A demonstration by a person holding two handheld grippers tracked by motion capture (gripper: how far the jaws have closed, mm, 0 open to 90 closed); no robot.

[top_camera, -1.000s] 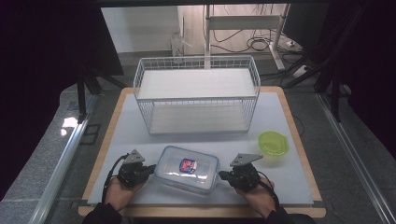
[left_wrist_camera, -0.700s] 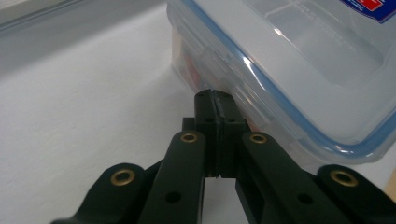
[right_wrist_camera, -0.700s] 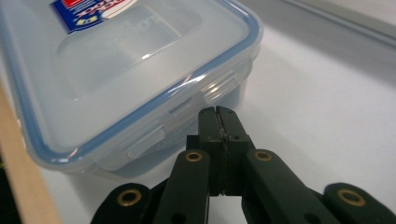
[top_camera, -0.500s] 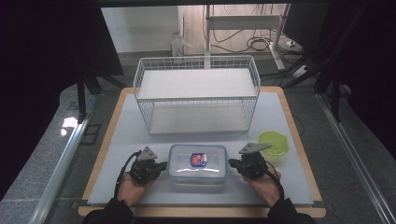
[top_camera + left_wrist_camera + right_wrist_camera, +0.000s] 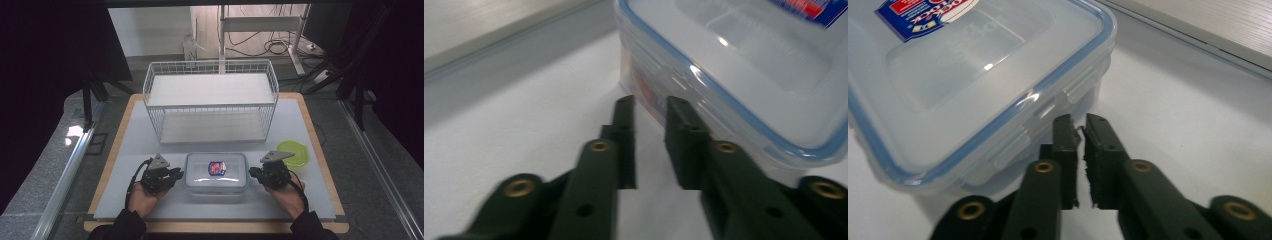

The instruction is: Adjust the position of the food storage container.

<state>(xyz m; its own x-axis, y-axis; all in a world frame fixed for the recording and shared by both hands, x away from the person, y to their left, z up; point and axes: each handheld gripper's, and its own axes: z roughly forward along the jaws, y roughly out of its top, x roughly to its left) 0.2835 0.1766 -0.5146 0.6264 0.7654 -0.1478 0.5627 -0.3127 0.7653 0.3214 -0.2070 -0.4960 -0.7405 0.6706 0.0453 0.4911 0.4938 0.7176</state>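
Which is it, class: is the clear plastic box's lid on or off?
On. The blue-rimmed lid sits flat over the box; whether its side clips are latched cannot be told.

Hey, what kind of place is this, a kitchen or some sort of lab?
Likely a lab or recording workspace, not a kitchen: a bare work table holds a wire rack and a lidded plastic container, with cables on the floor behind and dark screens at both sides.

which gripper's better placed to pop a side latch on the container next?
Right, probably. The right gripper has its nearly closed tips right at a latch on the container. The left gripper also sits at its end, jaws slightly wider apart, so it's close.
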